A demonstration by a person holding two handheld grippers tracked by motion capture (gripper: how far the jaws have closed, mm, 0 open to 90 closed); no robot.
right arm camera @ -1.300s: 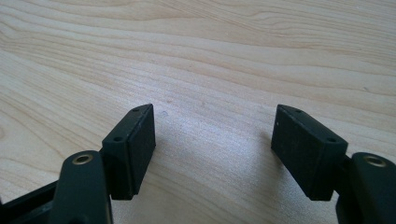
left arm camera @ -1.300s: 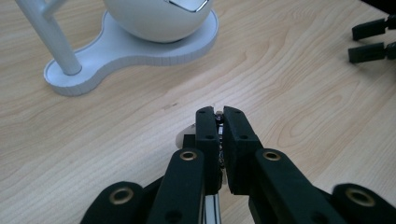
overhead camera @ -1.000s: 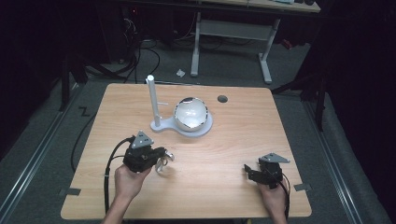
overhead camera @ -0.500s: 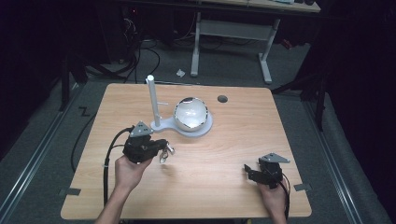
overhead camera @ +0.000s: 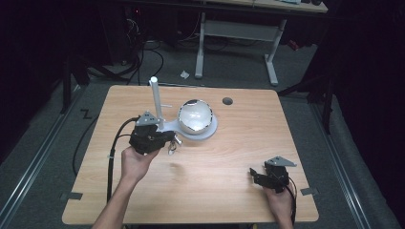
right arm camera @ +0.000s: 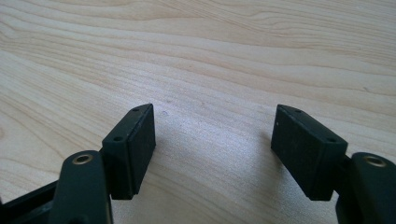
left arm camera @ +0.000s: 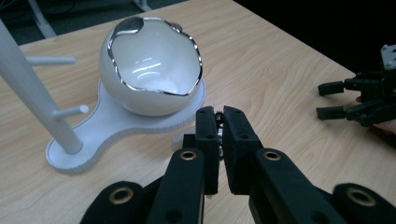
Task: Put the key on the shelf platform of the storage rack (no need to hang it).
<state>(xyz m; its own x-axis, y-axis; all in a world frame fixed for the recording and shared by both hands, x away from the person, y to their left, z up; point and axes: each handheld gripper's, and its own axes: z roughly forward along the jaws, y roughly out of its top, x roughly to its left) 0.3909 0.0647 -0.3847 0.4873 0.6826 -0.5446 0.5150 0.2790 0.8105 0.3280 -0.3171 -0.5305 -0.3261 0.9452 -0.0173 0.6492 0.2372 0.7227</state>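
A white stand (overhead camera: 199,131) sits mid-table, with a tall post (overhead camera: 155,102) bearing short pegs and a glossy white bowl (overhead camera: 195,116) with a silver rim. My left gripper (overhead camera: 172,140) hovers just in front of the stand's base, shut on a small shiny metal piece (overhead camera: 173,149) that dangles below the jaws. In the left gripper view the jaws (left arm camera: 219,117) pinch that piece (left arm camera: 218,116), with the bowl (left arm camera: 152,74) and post (left arm camera: 32,88) close ahead. My right gripper (overhead camera: 253,175) rests open near the table's front right, and the right gripper view (right arm camera: 215,120) has bare wood between its jaws.
The wooden table (overhead camera: 239,138) has a round cable hole (overhead camera: 227,101) at the back right. Desk legs (overhead camera: 272,52) and cables (overhead camera: 143,52) stand on the dark floor beyond it. The left gripper's black cable (overhead camera: 112,157) trails off the table's left front.
My left gripper has moved away from the person toward the stand's base, carrying the small metal piece up off the table. The right gripper has stayed put.
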